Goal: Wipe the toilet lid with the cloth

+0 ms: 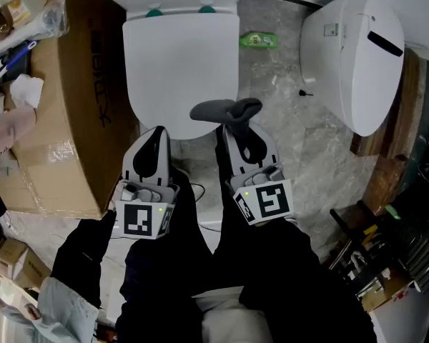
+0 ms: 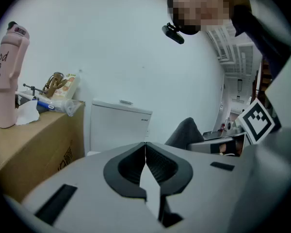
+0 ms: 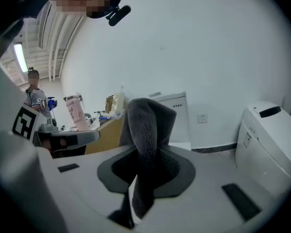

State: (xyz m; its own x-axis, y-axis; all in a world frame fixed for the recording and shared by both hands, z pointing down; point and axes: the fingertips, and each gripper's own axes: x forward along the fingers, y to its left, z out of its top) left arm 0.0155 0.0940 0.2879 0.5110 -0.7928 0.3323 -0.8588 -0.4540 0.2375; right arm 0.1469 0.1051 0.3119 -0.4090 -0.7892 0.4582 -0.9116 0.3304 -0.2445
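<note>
The toilet's white lid (image 1: 179, 70) is down and lies straight ahead of both grippers. My right gripper (image 1: 237, 123) is shut on a grey cloth (image 1: 225, 111), which bunches up over the lid's front edge. In the right gripper view the cloth (image 3: 145, 130) stands up between the jaws and folds over above my right gripper (image 3: 144, 152). My left gripper (image 1: 155, 145) hovers just left of it at the lid's front rim. It is shut on nothing, and its jaws meet in the left gripper view (image 2: 145, 147). The cistern (image 2: 119, 125) stands behind.
A big cardboard box (image 1: 64, 120) with clutter and a pink bottle (image 2: 7, 76) on top stands close on the left. A second white toilet (image 1: 357, 56) is at the right, and a green packet (image 1: 258, 40) lies on the marble floor between them. Tools lie at the lower right.
</note>
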